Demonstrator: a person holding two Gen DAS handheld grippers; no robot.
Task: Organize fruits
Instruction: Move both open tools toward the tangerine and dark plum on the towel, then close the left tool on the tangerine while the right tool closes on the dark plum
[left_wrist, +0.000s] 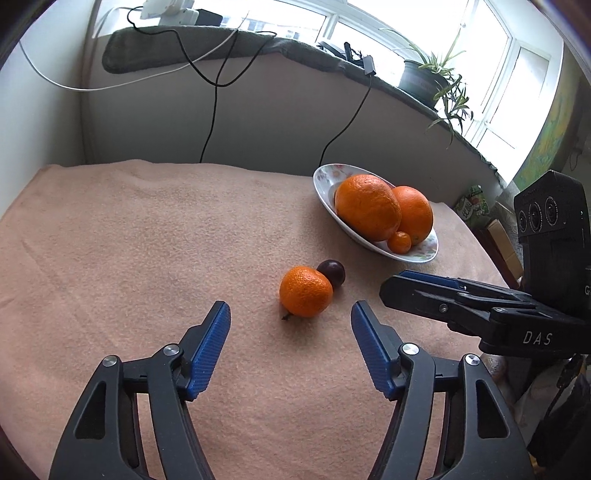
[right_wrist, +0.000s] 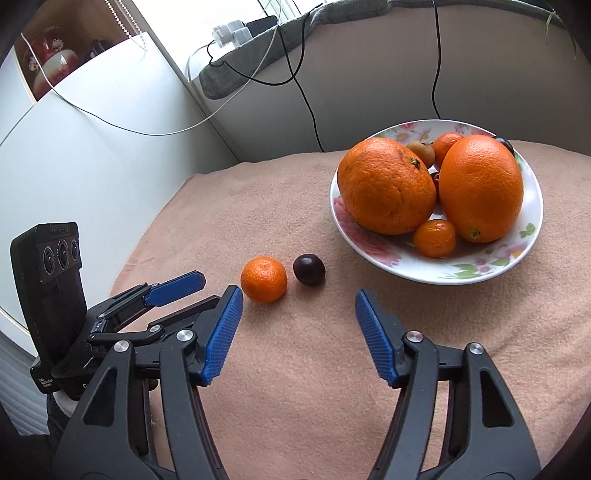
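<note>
The left gripper and right gripper both hold their fingers wide, grasping nothing. A mandarin touches a dark plum on the desk, near the fruit plate.

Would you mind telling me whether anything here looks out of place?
Yes: a mandarin and a dark plum lie loose on the cloth, side by side, short of the plate holding the other fruit. Nothing looks spilled or damaged.

Small mandarin and dark plum sit touching on cloth, near flowered plate. Plate holds two big oranges, small orange fruit, more behind.
</note>
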